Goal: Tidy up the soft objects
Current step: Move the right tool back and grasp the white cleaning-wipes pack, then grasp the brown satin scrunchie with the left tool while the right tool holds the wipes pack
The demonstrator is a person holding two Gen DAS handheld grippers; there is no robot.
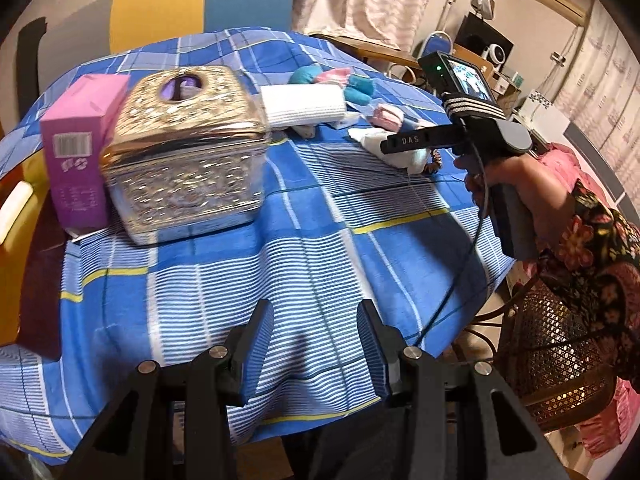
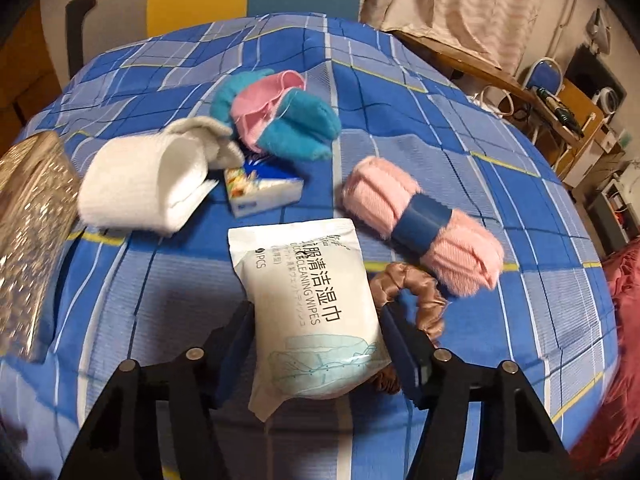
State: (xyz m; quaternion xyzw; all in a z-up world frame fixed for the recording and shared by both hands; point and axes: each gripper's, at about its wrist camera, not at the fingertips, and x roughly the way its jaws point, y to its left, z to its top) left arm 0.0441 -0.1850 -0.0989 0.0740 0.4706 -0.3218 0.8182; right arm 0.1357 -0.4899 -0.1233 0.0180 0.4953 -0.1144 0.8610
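A white pack of cleaning wipes [image 2: 316, 304] lies between the fingers of my right gripper [image 2: 316, 336], whose jaws are wide on either side of it without clear contact. A tan scrunchie [image 2: 416, 284] lies under the pack's right side. A pink rolled towel with a blue band [image 2: 424, 226], a white folded cloth [image 2: 140, 184], a blue and pink cloth bundle [image 2: 280, 120] and a small tissue pack [image 2: 264, 192] lie beyond. My left gripper [image 1: 316, 340] is open and empty above the near tablecloth. The right gripper's body [image 1: 472, 120] shows in the left wrist view.
A gold ornate tissue box [image 1: 188, 148] and a pink carton [image 1: 80, 148] stand at the table's left. The blue checked tablecloth [image 1: 320, 240] covers the round table. A wicker chair [image 1: 560, 352] stands at the right edge; a yellow and blue chair [image 1: 200, 4] is behind.
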